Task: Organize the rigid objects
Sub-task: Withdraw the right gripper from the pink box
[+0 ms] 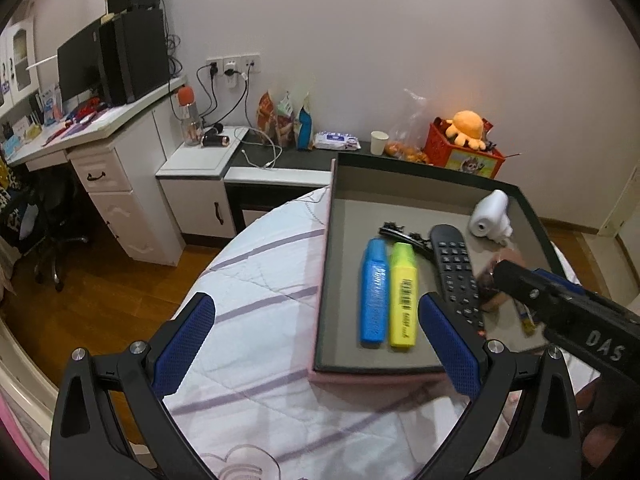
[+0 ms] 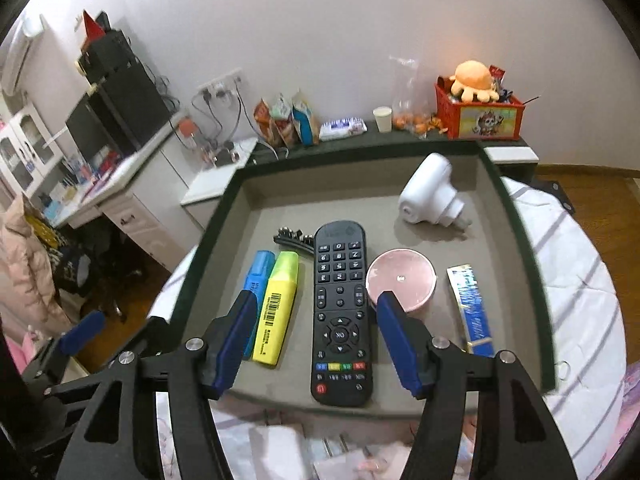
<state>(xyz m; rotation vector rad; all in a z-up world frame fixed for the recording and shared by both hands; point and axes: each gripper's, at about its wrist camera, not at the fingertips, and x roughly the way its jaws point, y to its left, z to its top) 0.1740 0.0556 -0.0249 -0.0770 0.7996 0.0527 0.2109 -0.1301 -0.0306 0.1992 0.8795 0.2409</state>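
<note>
A shallow grey-lined tray [image 2: 224,216] with dark rims sits on a bed covered by a white quilt with purple stripes [image 1: 256,280], and all the task's things lie inside it.

The right gripper [image 2: 316,338] hovers over the tray's near edge with its jaws spread wide and nothing between them. Its blue pads [image 2: 236,344] straddle the black remote control [image 2: 340,312], which lies lengthwise in the middle of the tray, its lower end close to the near rim; whether the pads touch anything cannot be told. Left of the remote, a yellow highlighter [image 2: 278,308] and a blue highlighter [image 2: 256,280] lie side by side, touching each other. A black hair clip [image 2: 292,238] rests just beyond them, against the remote's far left corner. Right of the remote stands a pink round container [image 2: 402,280], with the right pad directly in front of it. Further right, a blue and gold flat packet [image 2: 472,308] lies along the tray's right side. A white plug-shaped device [image 2: 430,194] lies tipped over near the far right corner.

The left gripper [image 1: 316,340] is held above the quilt at the tray's left near corner, jaws fully released and empty. One pad [image 1: 182,344] sits over the quilt, the other over the tray's near edge beside the yellow highlighter.
</note>
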